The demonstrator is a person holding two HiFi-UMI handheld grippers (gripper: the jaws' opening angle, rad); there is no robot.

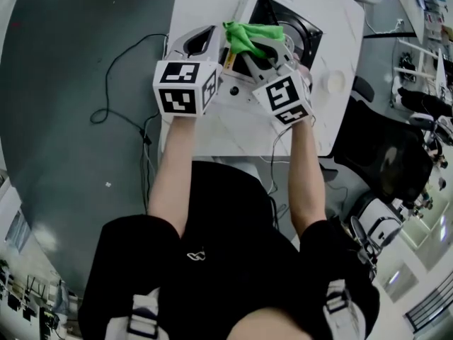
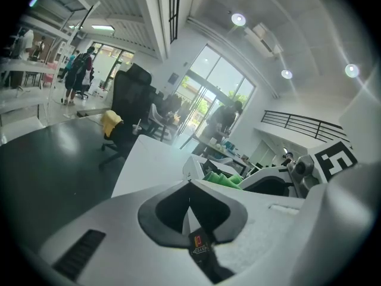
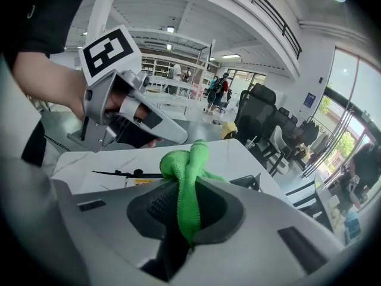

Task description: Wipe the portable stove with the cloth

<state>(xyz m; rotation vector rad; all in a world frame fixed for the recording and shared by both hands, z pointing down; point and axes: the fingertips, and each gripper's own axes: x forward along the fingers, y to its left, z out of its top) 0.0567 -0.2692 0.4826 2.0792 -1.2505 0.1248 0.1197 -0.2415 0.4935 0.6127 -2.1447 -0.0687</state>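
Note:
The portable stove (image 1: 301, 25), white with a black burner well, sits at the far side of the white table (image 1: 212, 129). My right gripper (image 1: 252, 45) is shut on a bunched green cloth (image 1: 244, 34) over the stove's near left part. In the right gripper view the cloth (image 3: 186, 177) is pinched between the jaws and bulges out past their tips. My left gripper (image 1: 211, 37) hangs just left of the cloth at the stove's left edge, its jaws meeting with nothing between them (image 2: 189, 186). The left gripper view shows the cloth (image 2: 223, 179) and the stove's white edge (image 2: 195, 167) ahead.
A small round white object (image 1: 333, 82) lies on the table right of the stove. Black cables (image 1: 117, 83) trail over the grey floor at the left. A black office chair (image 1: 386, 158) stands close to the table's right side. People stand far off in the room (image 2: 77, 70).

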